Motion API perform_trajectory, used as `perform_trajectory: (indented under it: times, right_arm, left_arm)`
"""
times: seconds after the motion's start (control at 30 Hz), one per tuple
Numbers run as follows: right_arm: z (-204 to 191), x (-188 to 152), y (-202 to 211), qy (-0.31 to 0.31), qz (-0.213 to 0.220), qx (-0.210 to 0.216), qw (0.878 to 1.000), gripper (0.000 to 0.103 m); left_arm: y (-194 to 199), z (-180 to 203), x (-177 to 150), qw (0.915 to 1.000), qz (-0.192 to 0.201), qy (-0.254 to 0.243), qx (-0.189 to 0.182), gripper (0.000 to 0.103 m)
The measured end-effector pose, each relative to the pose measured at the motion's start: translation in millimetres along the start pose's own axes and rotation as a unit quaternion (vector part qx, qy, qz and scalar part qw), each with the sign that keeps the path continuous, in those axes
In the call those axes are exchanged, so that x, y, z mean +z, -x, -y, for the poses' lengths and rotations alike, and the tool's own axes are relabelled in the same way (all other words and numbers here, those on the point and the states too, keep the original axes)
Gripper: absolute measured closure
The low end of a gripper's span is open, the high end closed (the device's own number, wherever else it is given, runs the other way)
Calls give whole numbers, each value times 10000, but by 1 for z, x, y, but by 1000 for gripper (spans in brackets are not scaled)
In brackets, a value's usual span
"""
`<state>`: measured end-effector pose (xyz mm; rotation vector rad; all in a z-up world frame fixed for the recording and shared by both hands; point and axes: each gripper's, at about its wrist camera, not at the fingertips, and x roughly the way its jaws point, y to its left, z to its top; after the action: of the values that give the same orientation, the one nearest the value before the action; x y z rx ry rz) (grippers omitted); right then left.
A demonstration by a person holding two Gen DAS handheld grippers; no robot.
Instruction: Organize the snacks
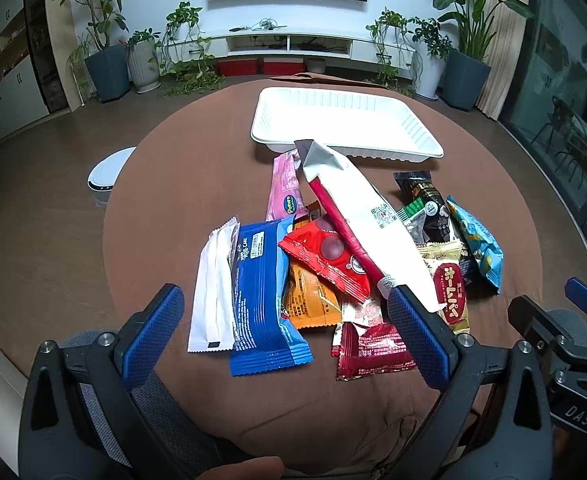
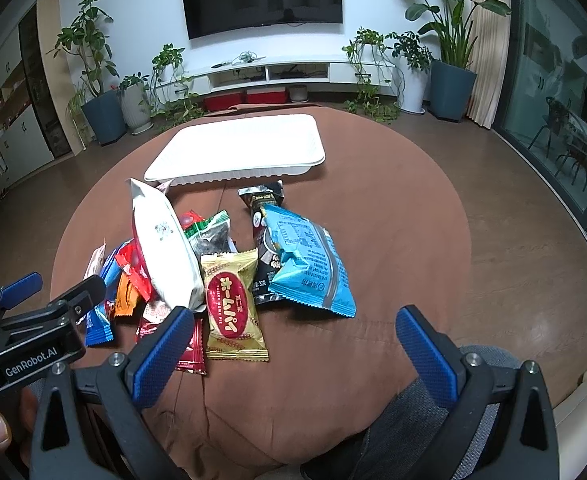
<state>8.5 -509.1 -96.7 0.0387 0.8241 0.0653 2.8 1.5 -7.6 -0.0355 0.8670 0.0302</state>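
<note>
A pile of snack packets lies on the round brown table [image 1: 173,152]. It includes a blue packet [image 1: 263,296], a white sachet [image 1: 213,292], a red packet [image 1: 325,256], a long white bag [image 1: 369,216], a gold packet [image 2: 233,308] and a light blue bag [image 2: 309,264]. An empty white tray [image 1: 341,120] stands behind the pile; it also shows in the right wrist view [image 2: 245,148]. My left gripper [image 1: 289,336] is open above the pile's near edge. My right gripper [image 2: 293,352] is open, just right of the pile's near side.
A white round bin [image 1: 107,176] stands on the floor left of the table. Potted plants, a TV unit and a wall TV line the far wall. Glass doors are on the right.
</note>
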Motion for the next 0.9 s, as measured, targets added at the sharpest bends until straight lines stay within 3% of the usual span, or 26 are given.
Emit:
perform_trajectory:
  times: [0.9]
  right_arm:
    - [-1, -4, -5, -16, -67, -13, 10000, 0]
  left_arm:
    - [-1, 0, -1, 10000, -17, 1, -1, 0]
